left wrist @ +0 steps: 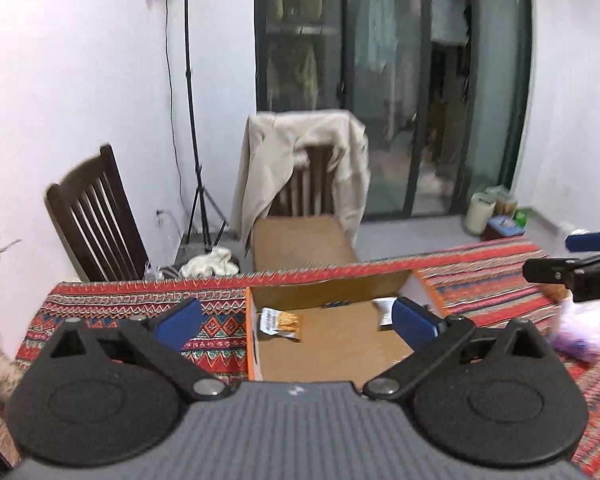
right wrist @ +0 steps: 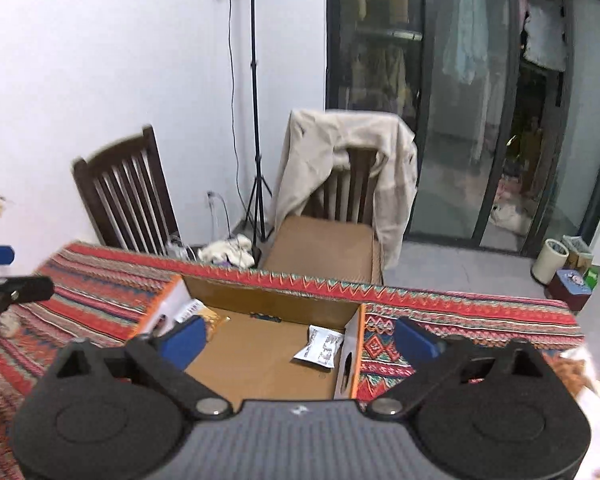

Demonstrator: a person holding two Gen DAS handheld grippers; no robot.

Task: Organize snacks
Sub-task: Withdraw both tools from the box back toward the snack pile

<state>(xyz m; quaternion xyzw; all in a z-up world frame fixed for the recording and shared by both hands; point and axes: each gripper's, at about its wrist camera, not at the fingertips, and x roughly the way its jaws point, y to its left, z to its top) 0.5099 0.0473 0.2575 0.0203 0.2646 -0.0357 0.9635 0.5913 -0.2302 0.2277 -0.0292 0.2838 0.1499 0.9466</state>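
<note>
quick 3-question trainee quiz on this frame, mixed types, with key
1. True or false: both the left gripper and the right gripper are open and hold nothing.
2. How many snack packets lie in the cardboard box? A) none B) two C) five
3. Fill in: the cream jacket hangs over a ____.

Key:
1. True; the jaws stand wide with nothing between the pads.
2. B; an orange packet at one side, a white packet at the other.
3. chair, behind the table.
</note>
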